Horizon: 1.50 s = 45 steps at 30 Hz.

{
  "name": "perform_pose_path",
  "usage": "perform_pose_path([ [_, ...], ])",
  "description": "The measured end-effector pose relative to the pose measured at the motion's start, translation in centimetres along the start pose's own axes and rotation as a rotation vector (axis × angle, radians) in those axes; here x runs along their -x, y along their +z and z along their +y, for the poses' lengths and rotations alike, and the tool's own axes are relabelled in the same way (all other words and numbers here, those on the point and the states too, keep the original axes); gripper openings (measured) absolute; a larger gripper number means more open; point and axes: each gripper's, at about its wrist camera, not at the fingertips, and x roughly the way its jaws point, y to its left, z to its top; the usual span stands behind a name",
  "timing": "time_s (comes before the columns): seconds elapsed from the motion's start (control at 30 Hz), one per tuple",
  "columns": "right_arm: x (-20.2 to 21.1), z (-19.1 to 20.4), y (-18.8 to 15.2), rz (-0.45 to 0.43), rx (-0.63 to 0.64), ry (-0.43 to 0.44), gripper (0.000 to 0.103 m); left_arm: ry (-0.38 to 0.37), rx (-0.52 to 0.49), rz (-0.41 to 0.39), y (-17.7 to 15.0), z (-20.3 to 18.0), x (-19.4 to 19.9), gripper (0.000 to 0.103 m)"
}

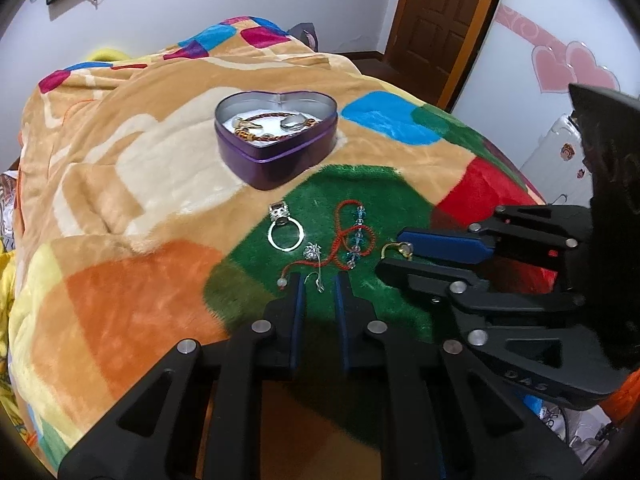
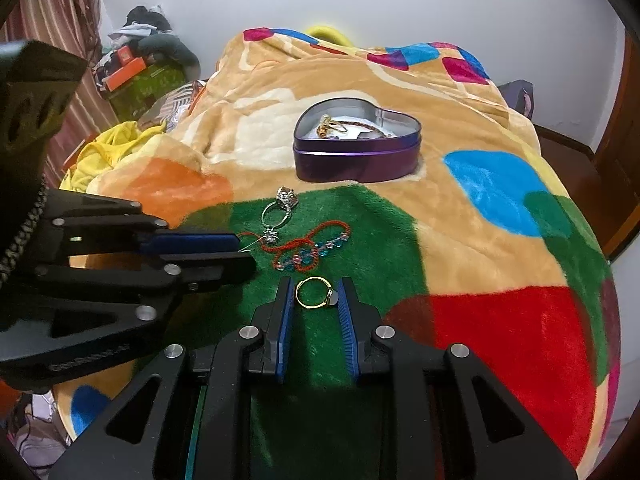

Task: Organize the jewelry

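A purple heart-shaped tin (image 1: 280,160) (image 2: 356,160) sits on the blanket with a braided bracelet and other pieces inside. In front of it on the green patch lie a silver ring (image 1: 285,233) (image 2: 276,210), a red cord bracelet with blue beads (image 1: 352,236) (image 2: 312,250), and a silver earring (image 1: 314,266). My left gripper (image 1: 318,284) is open with the earring's hook between its fingertips. My right gripper (image 2: 316,296) (image 1: 394,258) is open around a gold ring (image 2: 316,292) (image 1: 398,249) that lies on the blanket.
The bed is covered with a colourful plush blanket (image 2: 500,240). Clutter and boxes (image 2: 132,72) lie beyond the bed's left side in the right wrist view. A wooden door (image 1: 440,20) stands at the back right in the left wrist view.
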Motion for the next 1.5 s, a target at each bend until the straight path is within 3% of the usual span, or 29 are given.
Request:
perform_pose_path([
  [0.2, 0.7, -0.9, 0.2, -0.025, -0.039, -0.013, 0.020, 0.028, 0.008, -0.009, 0.1, 0.1, -0.2, 0.001],
  [0.53, 2.7, -1.3, 1.3, -0.090, -0.059, -0.024, 0.020, 0.031, 0.053, -0.085, 0.9, 1.1, 2.8, 0.000],
  [1.1, 5.5, -0.8, 4.1, -0.206, -0.045, -0.038, 0.020, 0.050, 0.037, -0.253, 4.7, 1.4, 9.4, 0.000],
  [1.5, 5.4, -0.9, 6.5, -0.252, -0.024, -0.033, 0.020, 0.036, 0.024, -0.317, 7.3, 1.8, 10.5, 0.000],
])
